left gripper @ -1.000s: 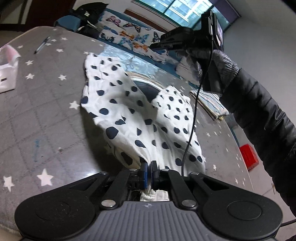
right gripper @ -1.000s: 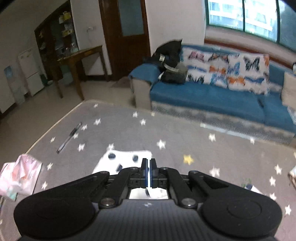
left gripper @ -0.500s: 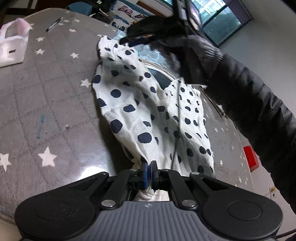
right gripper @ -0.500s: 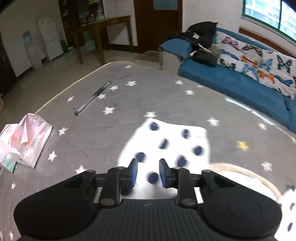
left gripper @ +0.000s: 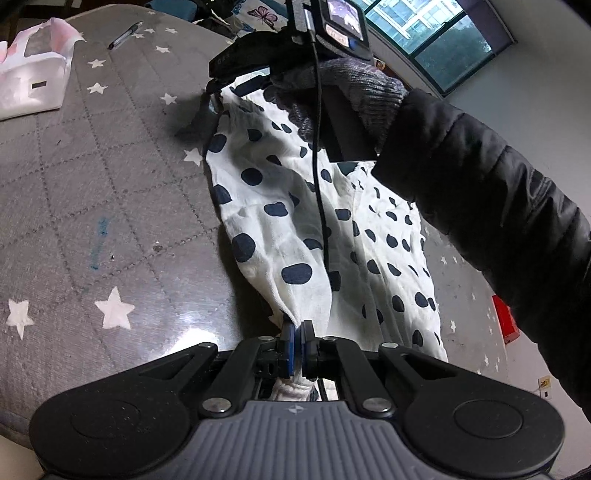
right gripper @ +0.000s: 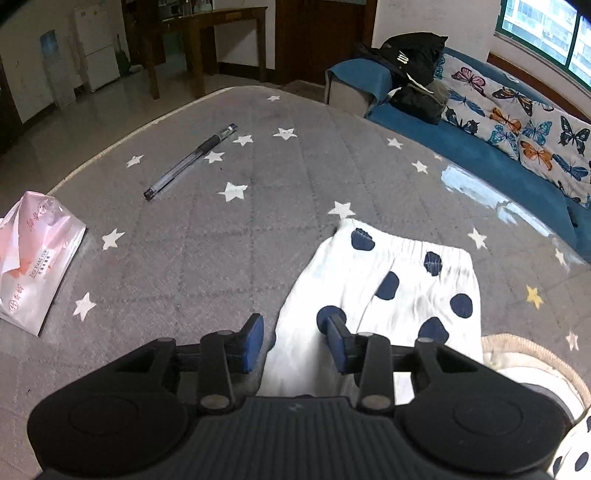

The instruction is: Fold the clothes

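Left gripper [left gripper: 297, 330]: blue pads pressed together, pinching near corner of white polka-dot garment [left gripper: 295, 221], cloth rising slack from tabletop. Right gripper [right gripper: 295, 341]: fingers spread wide, empty, poised low over garment's far elastic edge [right gripper: 399, 280]; gloved hand [left gripper: 343, 85] and dark padded sleeve [left gripper: 480, 192] reach in from right. Surface: grey star-print quilted cover [right gripper: 221, 240]; pink-white packet [right gripper: 33, 258] at left, pen [right gripper: 190, 162] beyond. Room: wooden table [right gripper: 207, 22] left rear, blue sofa [right gripper: 480, 155] with butterfly cushions right.
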{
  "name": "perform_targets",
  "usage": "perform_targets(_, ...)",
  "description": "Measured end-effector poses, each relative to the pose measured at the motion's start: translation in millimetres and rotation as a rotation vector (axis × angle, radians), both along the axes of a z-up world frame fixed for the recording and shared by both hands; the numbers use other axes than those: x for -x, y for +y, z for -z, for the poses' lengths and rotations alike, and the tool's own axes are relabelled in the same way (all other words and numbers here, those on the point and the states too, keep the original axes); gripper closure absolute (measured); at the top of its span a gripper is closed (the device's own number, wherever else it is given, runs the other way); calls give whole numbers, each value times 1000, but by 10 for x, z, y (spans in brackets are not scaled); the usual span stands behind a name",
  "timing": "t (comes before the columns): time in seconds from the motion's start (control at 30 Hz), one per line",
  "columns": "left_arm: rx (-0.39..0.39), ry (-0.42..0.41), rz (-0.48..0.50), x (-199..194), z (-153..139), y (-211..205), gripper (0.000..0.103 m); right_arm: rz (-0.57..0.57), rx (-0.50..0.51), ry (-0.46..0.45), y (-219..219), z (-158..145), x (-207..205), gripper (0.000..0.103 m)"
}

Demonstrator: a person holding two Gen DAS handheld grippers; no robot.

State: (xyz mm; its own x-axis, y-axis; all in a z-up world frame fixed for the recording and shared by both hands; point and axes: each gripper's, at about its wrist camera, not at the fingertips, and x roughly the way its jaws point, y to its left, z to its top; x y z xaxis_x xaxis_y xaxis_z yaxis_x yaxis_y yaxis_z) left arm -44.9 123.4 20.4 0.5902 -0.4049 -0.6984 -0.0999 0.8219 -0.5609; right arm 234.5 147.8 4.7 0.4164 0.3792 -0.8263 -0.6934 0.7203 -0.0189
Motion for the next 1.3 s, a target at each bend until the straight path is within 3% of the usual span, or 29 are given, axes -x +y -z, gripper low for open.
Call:
perform_targets(0.1,-10,7,-1,-9,-7,-24,99,-8,-2,0,8,-10,7,71)
perform_targets(0.13,-14,11,-1,-12,-6,-28,99,-10,-1,-4,6,-16,8,79)
perform_targets(0.27,-42,21,-6,-18,-19,-46,99,-6,6,-20,-19,-33,5,92)
perform_targets(0.37,-65,29,-10,-15,-29,-72,99,6,1,-21,-68,-40,-18,96)
perform_targets(0.6,-94,36,-6,-29,-46,-104,99,56,-56,-13,-342,-180,-96,98)
perform_targets(0.9,-87,-16,22,0,-221,-175,99,136,-135,-9,-847,-460,-217,99)
perform_targets(1.1,-74,-65,80,10,-405,-297,99,203,-205,3,-1354,-643,-309,99)
perform_targets(1.3,-58,-98,165,-30,-500,-553,99,294,-277,28,-2026,-635,-428,99)
